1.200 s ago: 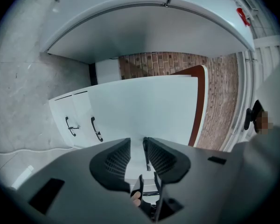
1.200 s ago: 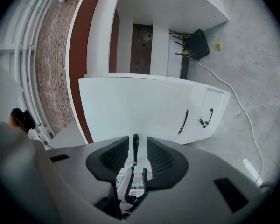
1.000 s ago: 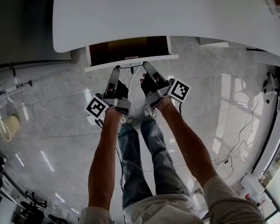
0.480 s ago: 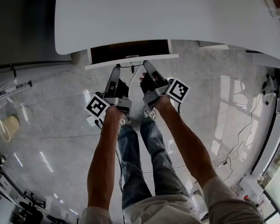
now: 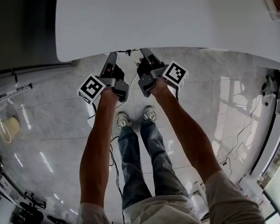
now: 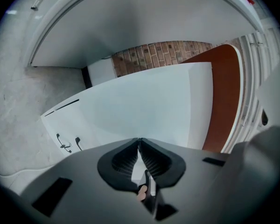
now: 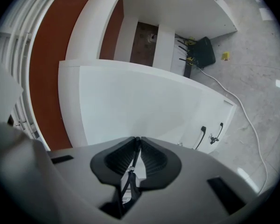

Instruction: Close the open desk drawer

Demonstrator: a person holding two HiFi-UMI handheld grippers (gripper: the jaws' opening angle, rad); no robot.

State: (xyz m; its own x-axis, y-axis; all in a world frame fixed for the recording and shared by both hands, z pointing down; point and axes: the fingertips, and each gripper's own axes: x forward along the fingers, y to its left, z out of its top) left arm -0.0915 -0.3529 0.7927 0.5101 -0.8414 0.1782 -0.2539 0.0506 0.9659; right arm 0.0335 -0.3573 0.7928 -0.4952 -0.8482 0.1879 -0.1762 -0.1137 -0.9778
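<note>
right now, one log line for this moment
left gripper: shut, empty | right gripper: shut, empty | both tips at desk top edge | drawer: not visible past desk top

The left gripper point(image 6: 139, 140) has its black ribbed jaws tip to tip with nothing between them, facing a smooth white flat panel point(image 6: 144, 101). Two small black handles point(image 6: 67, 143) sit at the panel's lower left. A reddish-brown board point(image 6: 226, 97) stands along its right.
</note>
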